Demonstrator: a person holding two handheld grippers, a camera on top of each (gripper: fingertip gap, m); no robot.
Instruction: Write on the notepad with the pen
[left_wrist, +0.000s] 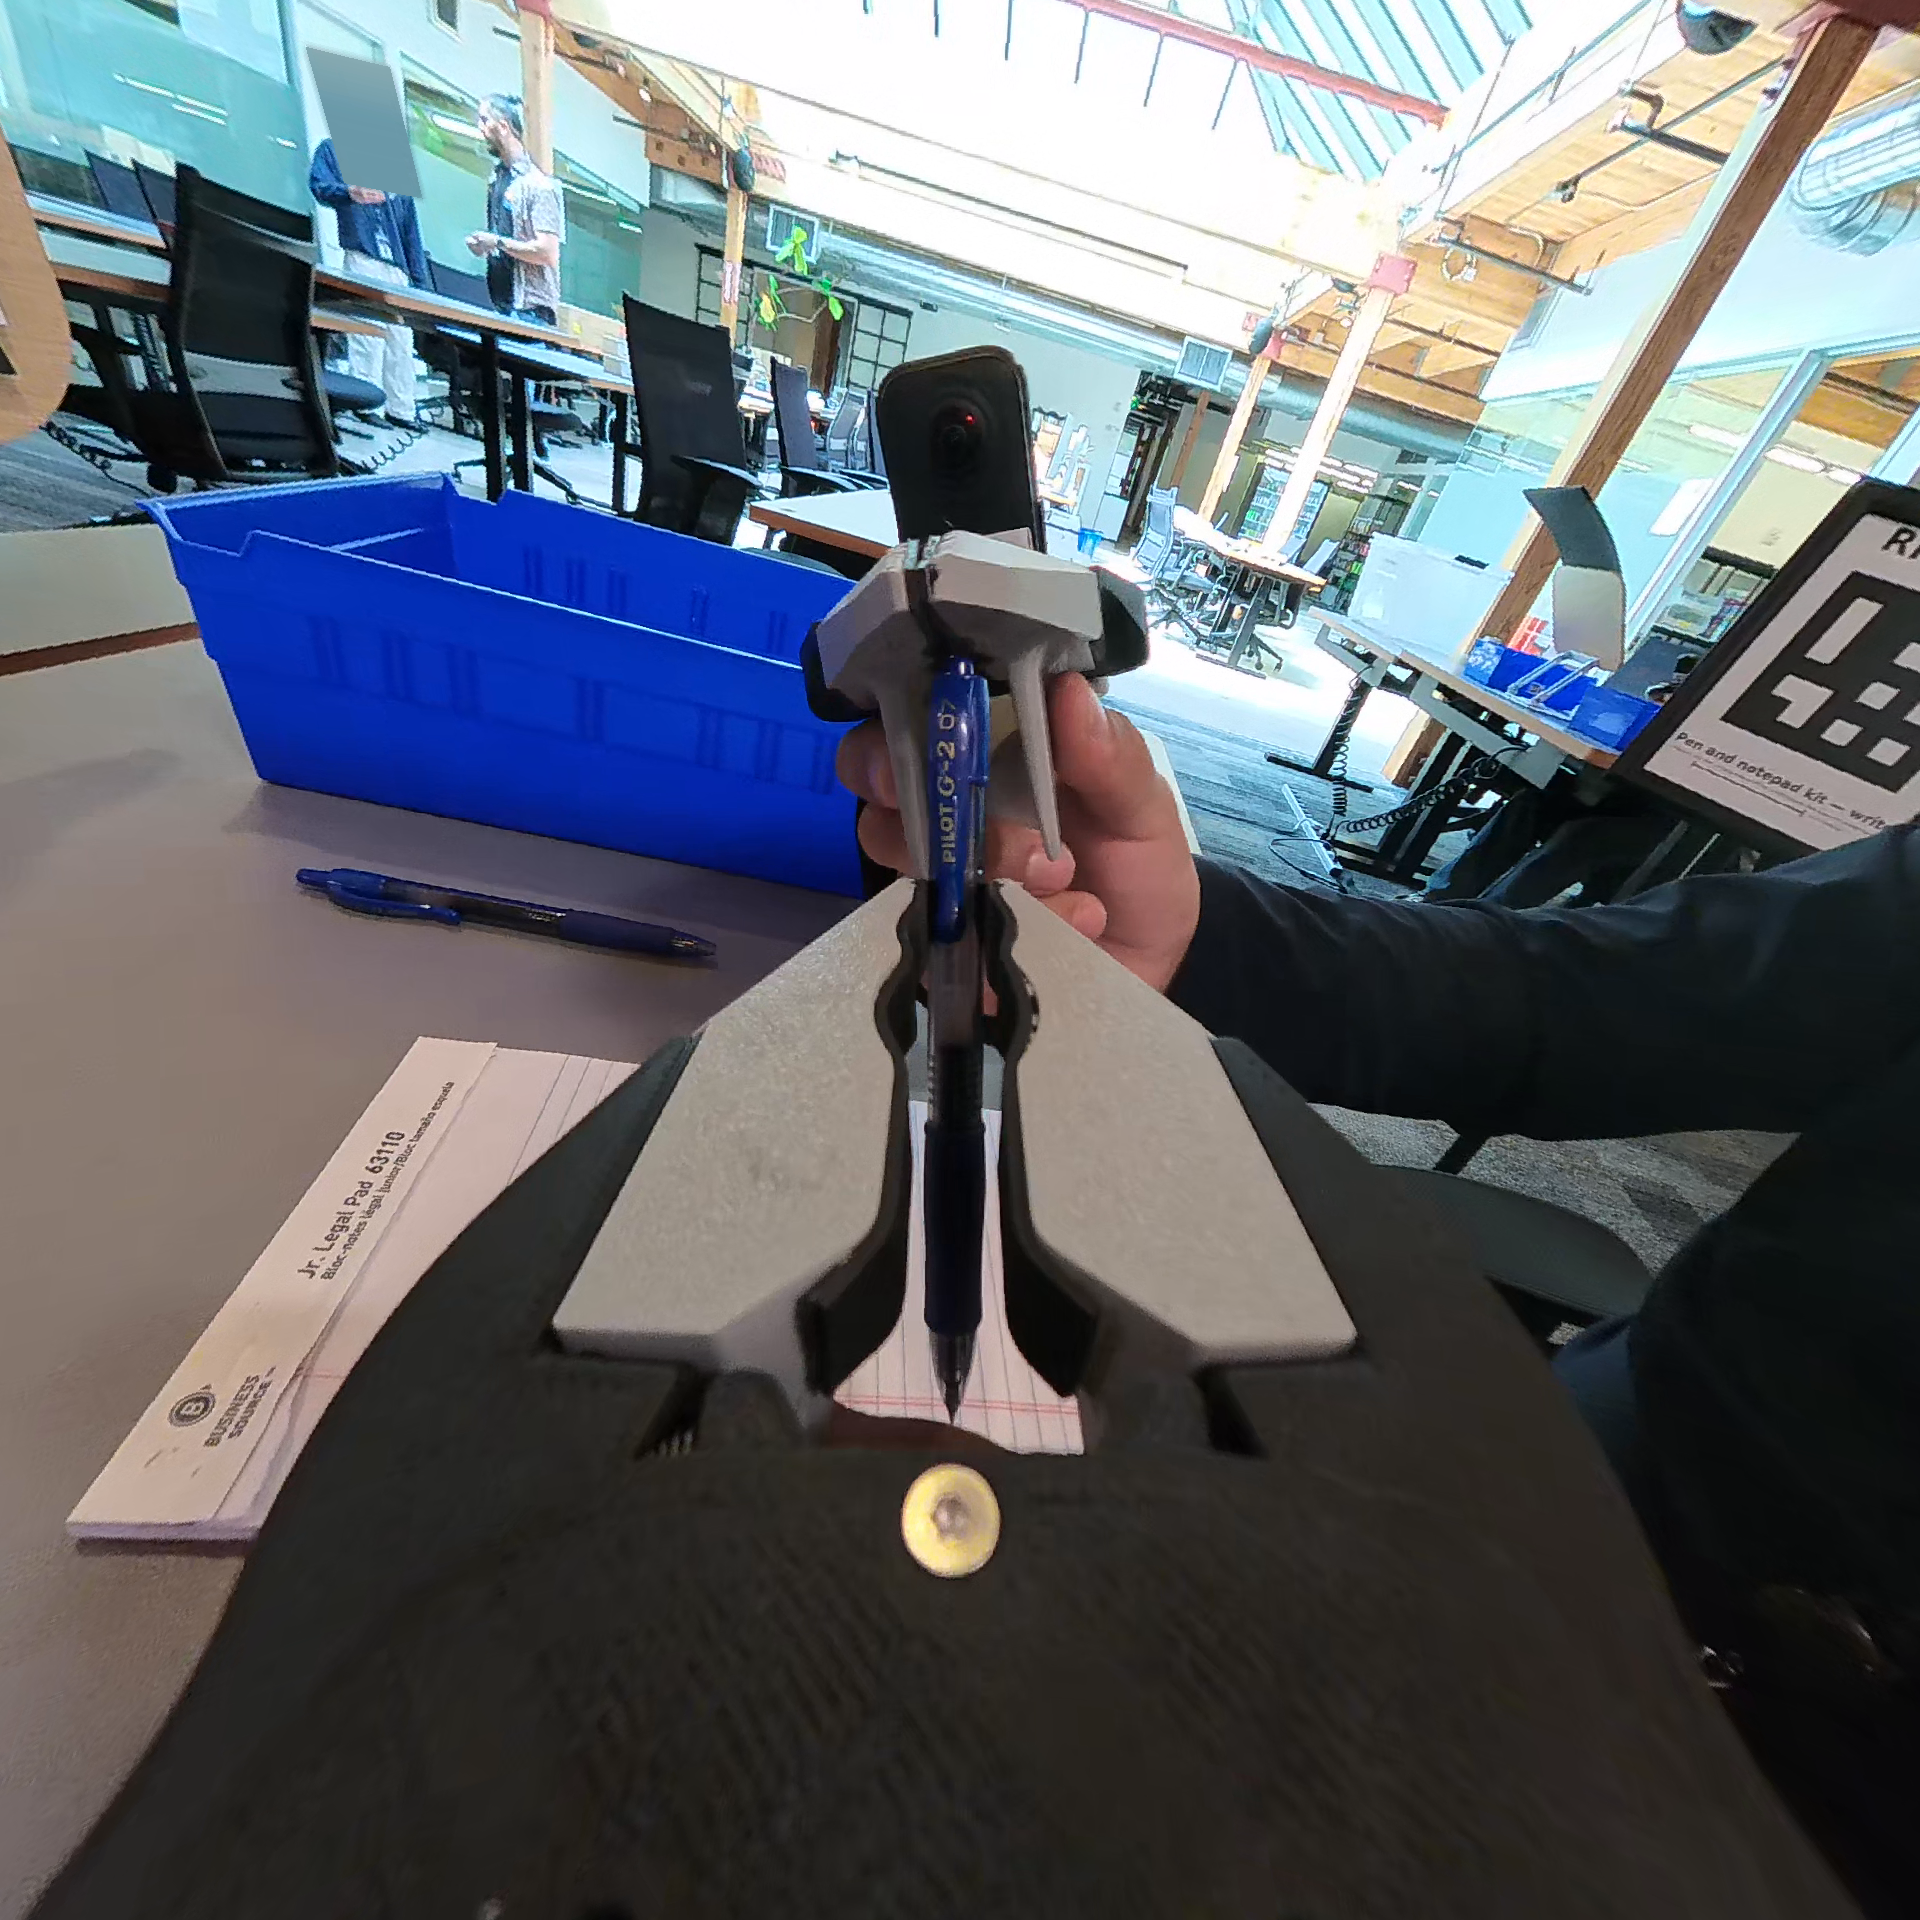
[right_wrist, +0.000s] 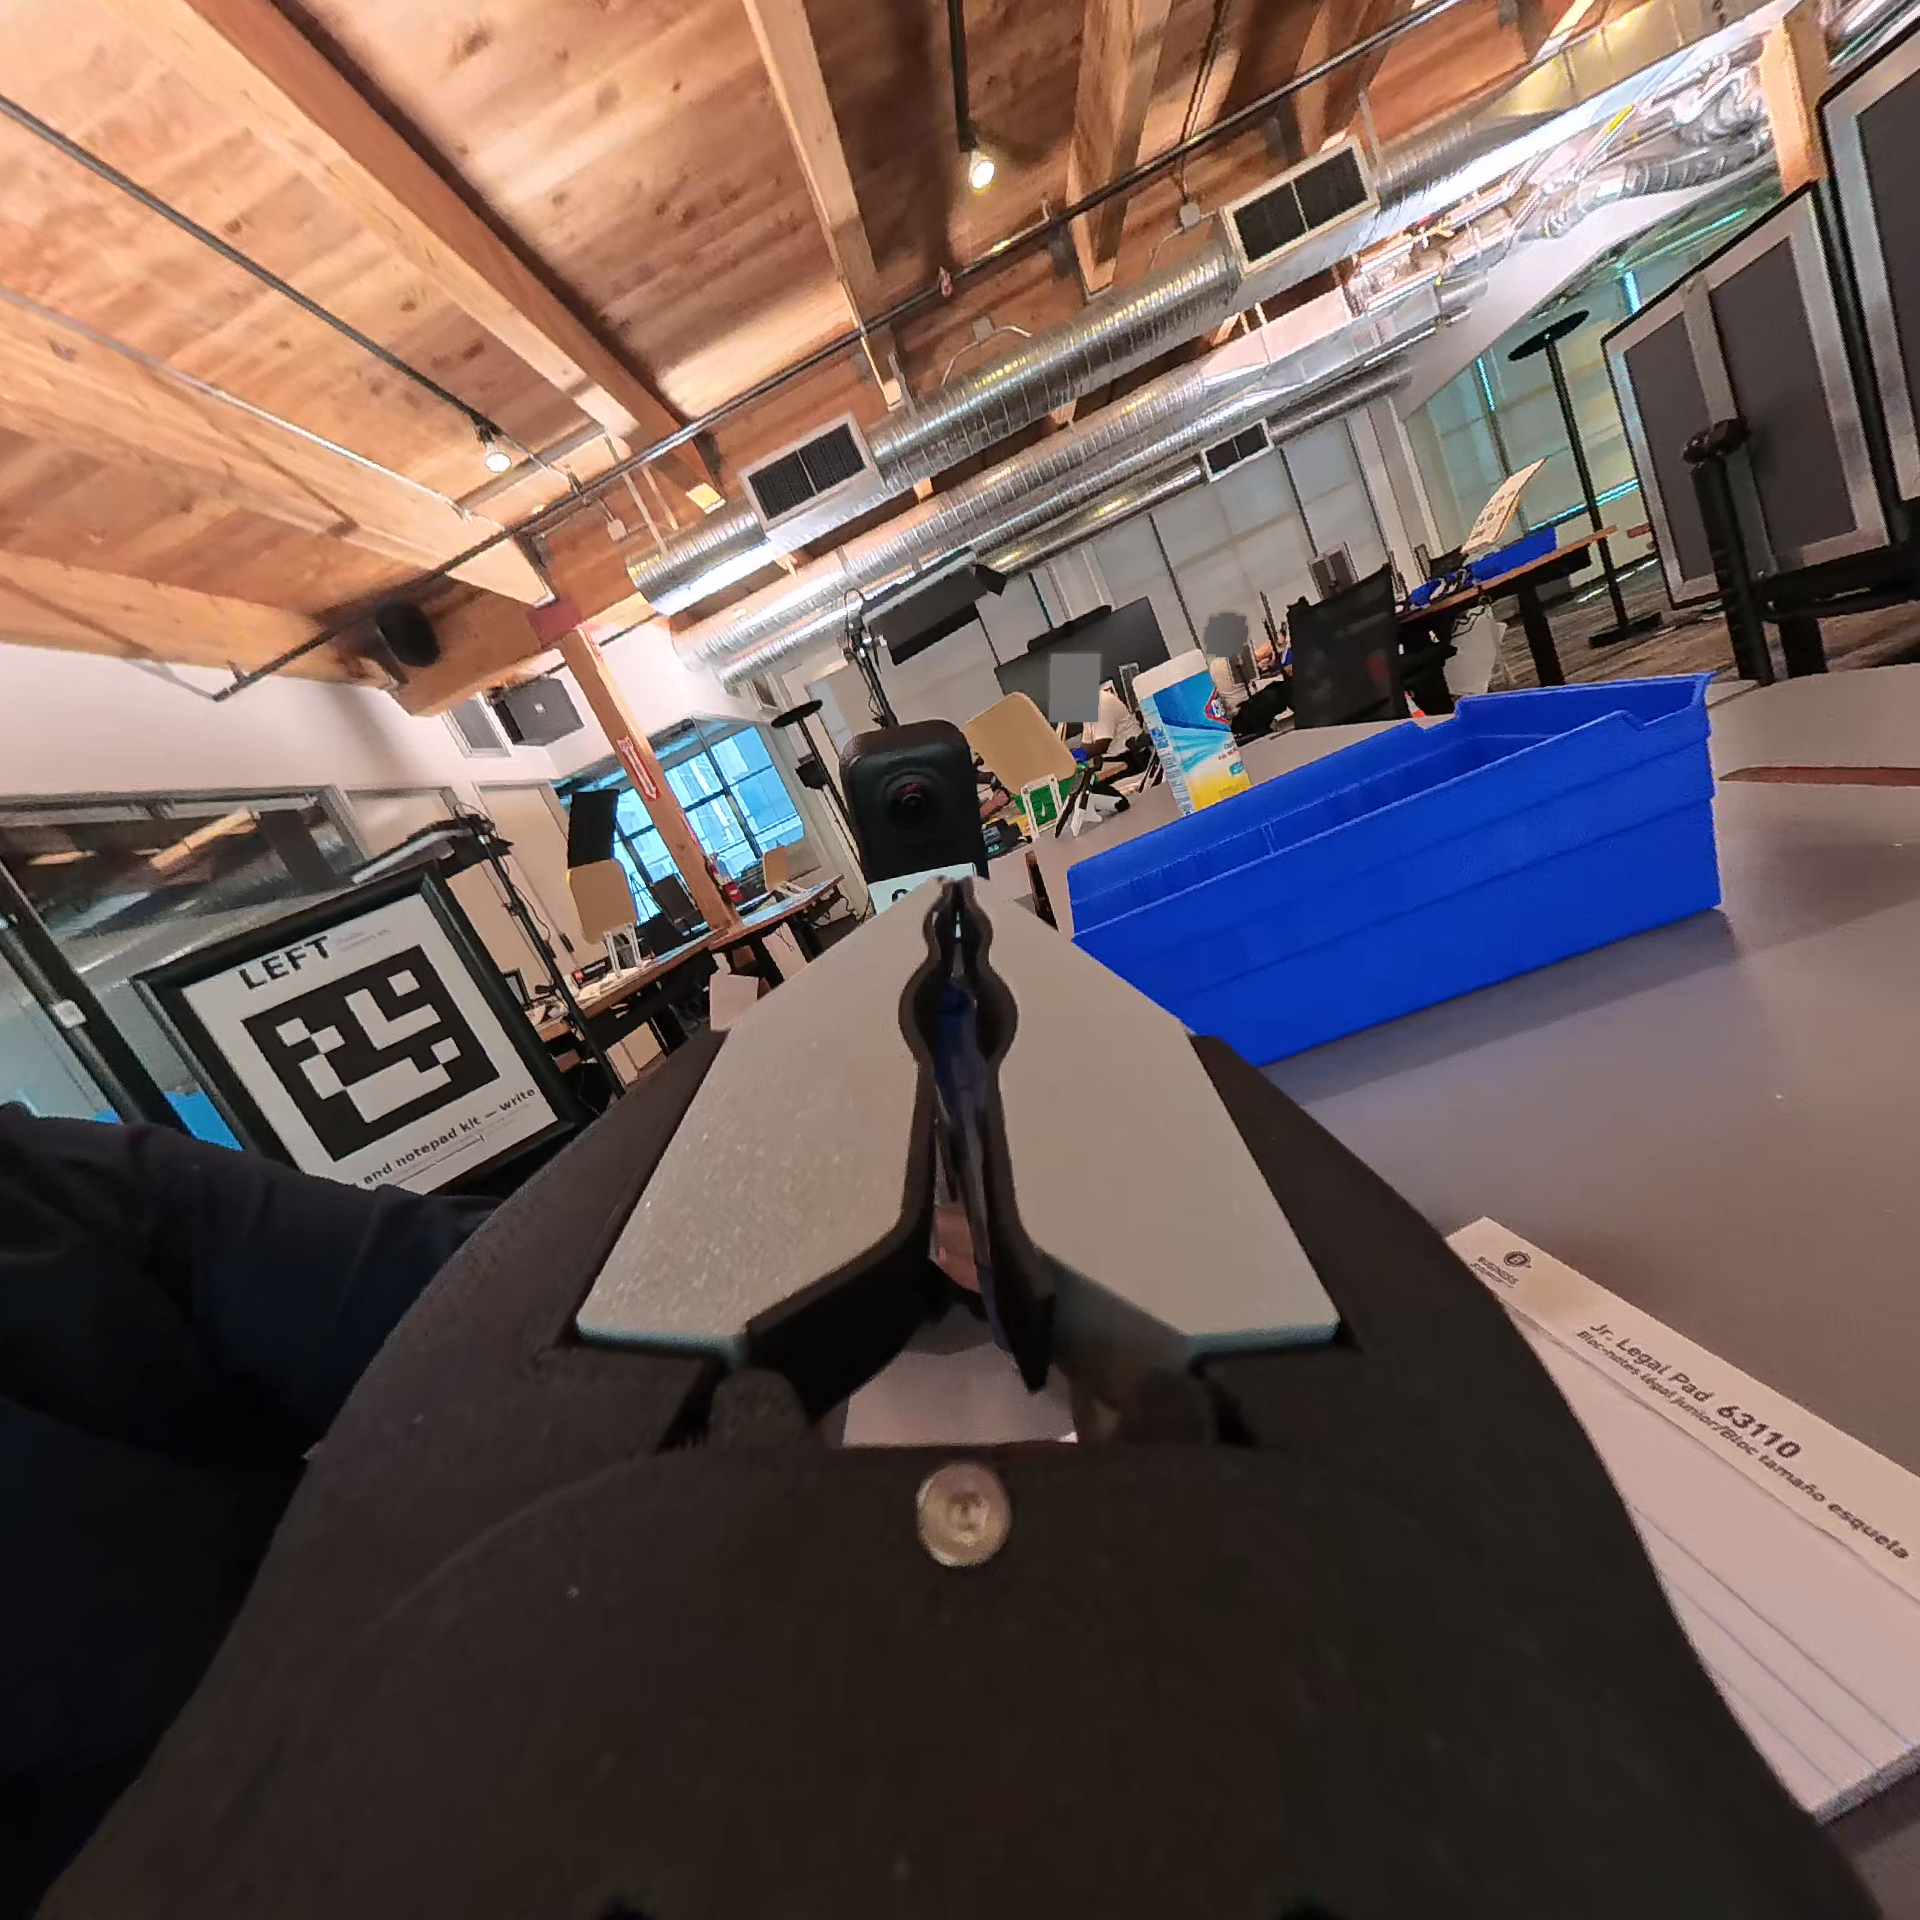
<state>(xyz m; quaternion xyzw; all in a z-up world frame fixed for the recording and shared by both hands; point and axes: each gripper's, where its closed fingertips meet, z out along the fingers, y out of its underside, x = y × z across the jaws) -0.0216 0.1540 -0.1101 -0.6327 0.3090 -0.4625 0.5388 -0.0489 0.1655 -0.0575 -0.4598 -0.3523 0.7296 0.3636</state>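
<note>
A blue pen (left_wrist: 951, 1195) runs lengthwise between the fingers of my left gripper (left_wrist: 954, 904), tip towards the camera and above the white lined notepad (left_wrist: 312, 1299). The left pads are shut on its barrel. My right gripper (left_wrist: 987, 862), held in a hand, faces the left one and grips the pen's clip end. In the right wrist view my right gripper (right_wrist: 954, 899) is shut, with the blue pen (right_wrist: 956, 1049) in the hollow between its pads. The notepad (right_wrist: 1714, 1558) lies at the lower right of that view.
A second blue pen (left_wrist: 499, 914) lies on the grey table (left_wrist: 156, 987) beyond the pad. A blue bin (left_wrist: 520, 665) stands behind it and also shows in the right wrist view (right_wrist: 1403, 883). Framed marker signs (left_wrist: 1818, 675) (right_wrist: 353, 1039) stand at the table's sides. A wipes canister (right_wrist: 1190, 738) stands far back. The gap from one gripper's tips to the other's is roughly 6 cm.
</note>
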